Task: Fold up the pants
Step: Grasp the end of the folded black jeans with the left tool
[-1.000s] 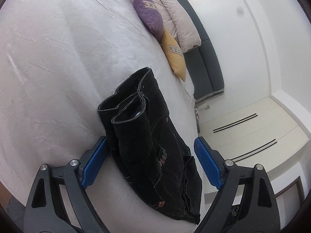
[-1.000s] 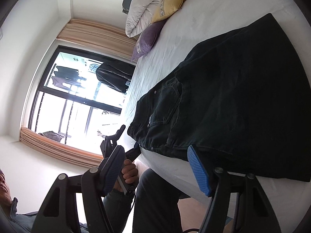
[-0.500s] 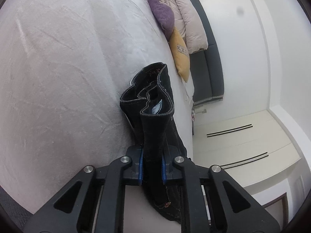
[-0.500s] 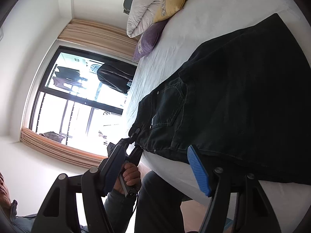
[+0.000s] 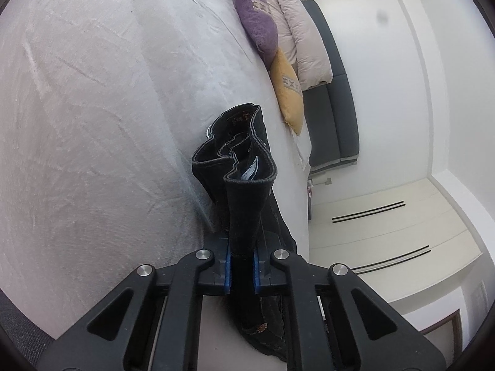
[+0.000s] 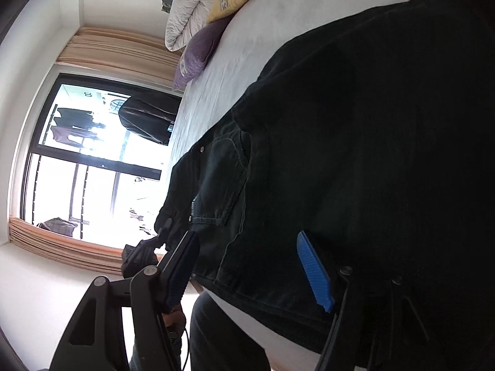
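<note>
Left wrist view: the left hand-held gripper (image 5: 242, 270) is clamped on the bunched waistband of black jeans (image 5: 244, 204), its blue pads (image 5: 228, 270) pressing the denim from both sides. The jeans lie at the edge of a bed (image 5: 92, 108) covered in pale grey sheet, with a purple cushion (image 5: 256, 27) and a yellow cushion (image 5: 289, 92) at its far end. Right wrist view: the right hand-held gripper (image 6: 247, 272) stands with jaws apart over the jeans' seat, near a back pocket (image 6: 222, 182); whether either pad touches the cloth is hard to tell. A bright window (image 6: 86, 160) fills the left.
</note>
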`<control>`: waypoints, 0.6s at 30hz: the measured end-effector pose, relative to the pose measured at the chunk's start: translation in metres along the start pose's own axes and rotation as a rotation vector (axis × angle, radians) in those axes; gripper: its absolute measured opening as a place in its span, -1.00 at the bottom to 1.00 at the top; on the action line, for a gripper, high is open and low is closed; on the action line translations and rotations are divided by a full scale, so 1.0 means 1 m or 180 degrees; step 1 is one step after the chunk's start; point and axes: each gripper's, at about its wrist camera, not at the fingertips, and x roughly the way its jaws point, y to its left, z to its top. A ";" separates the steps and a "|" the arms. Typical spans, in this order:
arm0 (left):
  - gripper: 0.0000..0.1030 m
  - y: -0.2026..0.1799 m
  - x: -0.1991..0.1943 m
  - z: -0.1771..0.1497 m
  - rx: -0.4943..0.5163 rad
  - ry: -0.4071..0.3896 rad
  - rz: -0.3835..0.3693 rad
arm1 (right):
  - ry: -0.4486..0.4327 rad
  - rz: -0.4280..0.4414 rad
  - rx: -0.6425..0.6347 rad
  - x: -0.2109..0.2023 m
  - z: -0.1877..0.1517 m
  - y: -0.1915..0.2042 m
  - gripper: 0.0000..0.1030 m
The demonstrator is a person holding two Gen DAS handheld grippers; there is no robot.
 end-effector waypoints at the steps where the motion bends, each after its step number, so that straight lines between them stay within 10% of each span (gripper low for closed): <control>1: -0.86 -0.002 -0.005 -0.002 0.0010 0.0000 0.0008 | -0.0010 0.0005 -0.0038 0.001 -0.001 0.000 0.33; 10: -0.86 -0.035 -0.010 -0.006 0.0284 -0.0049 0.0084 | -0.0037 0.0124 -0.0013 -0.015 0.003 0.011 0.58; 18: -0.86 -0.137 -0.003 -0.034 0.1229 -0.0013 0.0184 | -0.0267 0.0320 0.0074 -0.051 0.030 0.021 0.69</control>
